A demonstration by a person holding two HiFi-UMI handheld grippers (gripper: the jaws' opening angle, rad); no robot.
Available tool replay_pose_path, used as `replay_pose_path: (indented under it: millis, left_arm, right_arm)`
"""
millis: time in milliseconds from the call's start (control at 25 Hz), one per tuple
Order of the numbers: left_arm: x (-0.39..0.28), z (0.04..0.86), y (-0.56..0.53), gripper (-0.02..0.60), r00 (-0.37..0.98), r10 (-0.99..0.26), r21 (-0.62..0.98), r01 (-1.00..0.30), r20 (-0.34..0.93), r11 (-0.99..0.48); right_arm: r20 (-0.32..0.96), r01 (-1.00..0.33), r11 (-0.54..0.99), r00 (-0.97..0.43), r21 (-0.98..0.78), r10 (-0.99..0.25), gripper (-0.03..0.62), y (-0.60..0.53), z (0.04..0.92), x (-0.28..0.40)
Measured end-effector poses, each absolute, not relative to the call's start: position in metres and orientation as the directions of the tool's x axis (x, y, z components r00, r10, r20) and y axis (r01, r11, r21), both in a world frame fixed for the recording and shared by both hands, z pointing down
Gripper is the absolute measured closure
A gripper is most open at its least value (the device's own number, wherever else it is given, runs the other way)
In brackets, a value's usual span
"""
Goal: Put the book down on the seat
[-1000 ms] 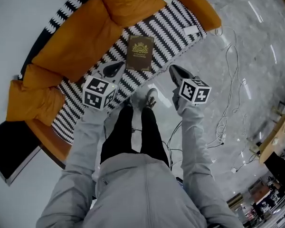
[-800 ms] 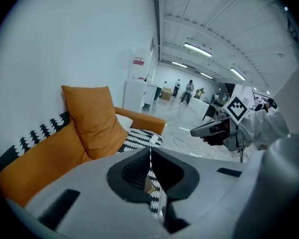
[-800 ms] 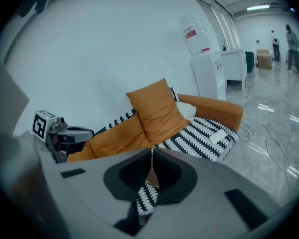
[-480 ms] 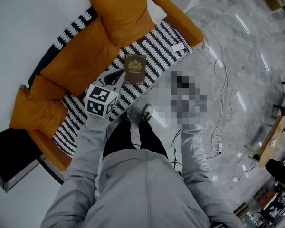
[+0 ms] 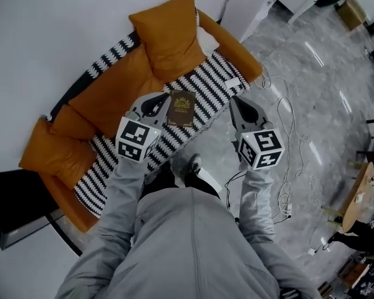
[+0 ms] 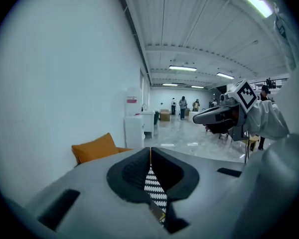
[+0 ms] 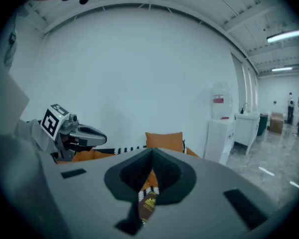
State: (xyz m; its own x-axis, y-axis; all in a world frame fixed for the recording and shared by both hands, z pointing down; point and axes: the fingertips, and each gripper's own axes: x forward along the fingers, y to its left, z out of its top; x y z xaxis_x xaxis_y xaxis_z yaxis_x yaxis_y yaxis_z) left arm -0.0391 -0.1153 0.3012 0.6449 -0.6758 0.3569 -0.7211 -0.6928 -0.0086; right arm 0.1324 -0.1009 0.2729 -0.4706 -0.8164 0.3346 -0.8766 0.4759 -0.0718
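Jaws of the left gripper (image 5: 154, 102) and of the right gripper (image 5: 239, 106) are pressed together, each pair meeting at its tip with nothing between. Both grippers hang in the air above the front of the seat, one to either side of the book and clear of it.

Book (image 5: 181, 108): brown, with a gold emblem on its cover, lying flat and face up on the black-and-white striped seat (image 5: 212, 80), near the front edge and about midway along it. By its placement the task appears complete.

Handling, as judged: a bound volume of this kind is probably stiff and moderately light, with a smooth cover that may slip under narrow pads. The best hold would be across its thickness at a long edge, close to the spine, so the pages cannot fan open. The soft seat should yield enough for one jaw to slide beneath.

Surroundings: orange back cushions (image 5: 112, 101) and an upright orange cushion (image 5: 168, 36) stand behind the book. Grey marble floor (image 5: 311, 104) with loose white cables (image 5: 293, 148) lies beside the sofa.
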Motion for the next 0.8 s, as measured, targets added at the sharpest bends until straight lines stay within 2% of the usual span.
replay_pose_path:
  millis: [240,800]
  left_arm:
    - [-0.05,0.225,-0.107,0.551,0.649,-0.722,-0.116,-0.719,0.238,-0.685]
    - [-0.046,0.126,-0.076,0.551,0.662,-0.746,-0.27,-0.707,0.072,-0.654]
  right_arm:
    - [0.178,-0.858,0.513,-0.506,-0.006,-0.844,0.566,-0.087,0.183,0.124]
    - [0.077,-0.828,0.537,-0.532,0.159,-0.843,0.565,-0.053,0.101,0.096]
